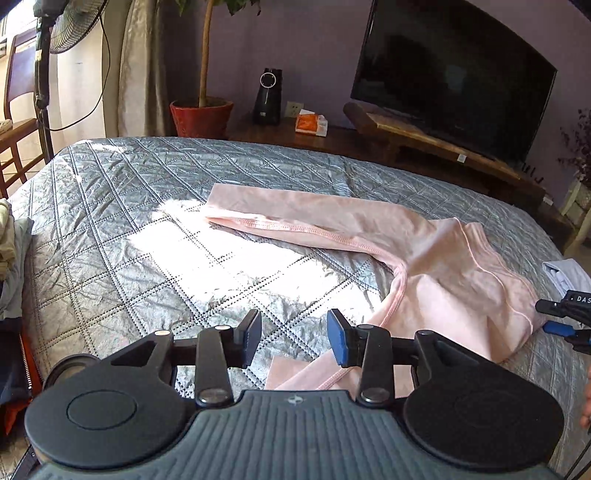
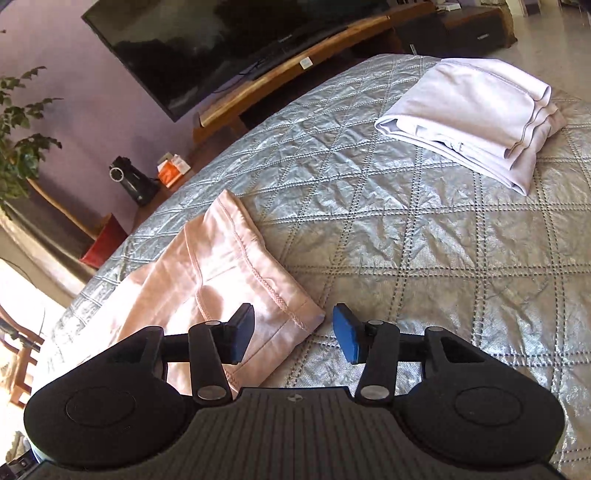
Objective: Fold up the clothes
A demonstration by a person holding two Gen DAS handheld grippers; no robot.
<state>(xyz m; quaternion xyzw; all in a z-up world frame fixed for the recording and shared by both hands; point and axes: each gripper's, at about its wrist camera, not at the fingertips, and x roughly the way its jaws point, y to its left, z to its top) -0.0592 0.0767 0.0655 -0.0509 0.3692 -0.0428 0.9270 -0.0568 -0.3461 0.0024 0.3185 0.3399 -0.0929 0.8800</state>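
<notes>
Pink leggings [image 1: 424, 258] lie spread on a grey quilted bedspread [image 1: 129, 258]. One leg stretches away to the far left, and the other leg's end [image 1: 314, 376] lies just under my left gripper [image 1: 295, 338]. That gripper is open, with only bedspread showing between its pads. In the right wrist view the waistband end of the pink leggings [image 2: 207, 280] lies below my right gripper [image 2: 293, 332], which is open with the waistband's corner [image 2: 310, 314] in the gap between its pads. The right gripper's tips [image 1: 565, 317] also show at the edge of the left wrist view.
A folded pale lilac garment [image 2: 469, 114] sits on the bed at the far right. A pile of clothes [image 1: 11, 251] lies at the bed's left edge. Beyond the bed are a TV [image 1: 454, 74] on a wooden stand, a red plant pot [image 1: 201, 118], a fan [image 1: 70, 26] and a chair [image 1: 14, 129].
</notes>
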